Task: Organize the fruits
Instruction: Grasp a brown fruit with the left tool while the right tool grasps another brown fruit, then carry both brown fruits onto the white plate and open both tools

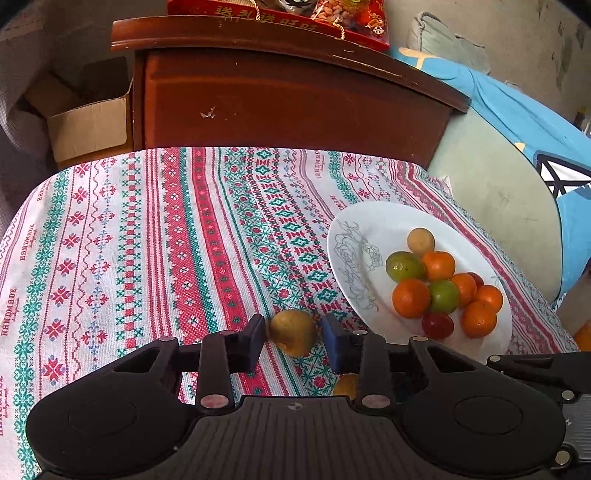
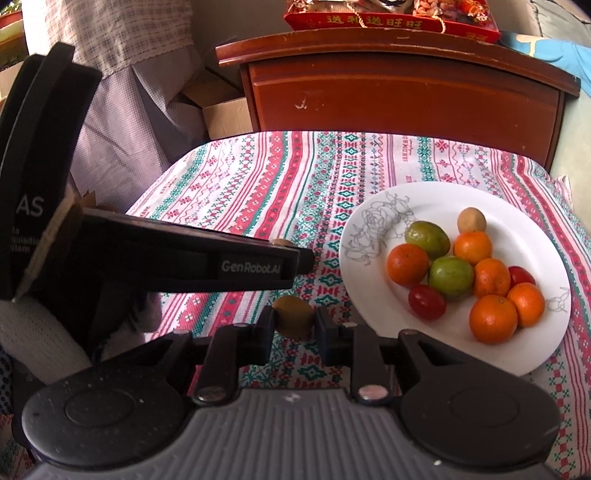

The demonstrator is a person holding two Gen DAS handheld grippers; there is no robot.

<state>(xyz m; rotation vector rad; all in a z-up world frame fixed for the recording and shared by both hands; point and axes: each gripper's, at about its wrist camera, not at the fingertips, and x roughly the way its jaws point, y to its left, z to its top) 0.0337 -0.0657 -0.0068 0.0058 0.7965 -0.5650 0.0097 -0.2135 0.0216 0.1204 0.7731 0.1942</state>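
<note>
A small brown fruit [image 1: 293, 332] lies on the patterned tablecloth [image 1: 147, 240] between the fingers of my left gripper [image 1: 293, 338]. A thin gap shows on each side of it, so the pads are not pressing and the gripper is open. In the right wrist view my right gripper [image 2: 294, 326] is shut on a second brown-green fruit [image 2: 293, 317], with both pads against its sides. The left gripper [image 2: 306, 258] reaches in from the left just ahead of it. The white plate [image 2: 517, 206] to the right holds several oranges [image 2: 493, 319], green fruits and red ones.
A dark wooden cabinet [image 1: 295, 103] stands against the table's far edge, with a red snack package [image 1: 295, 11] on top. A cardboard box [image 1: 88, 125] sits at the far left. Blue cloth [image 1: 517, 110] lies beyond the plate [image 1: 369, 229] on the right.
</note>
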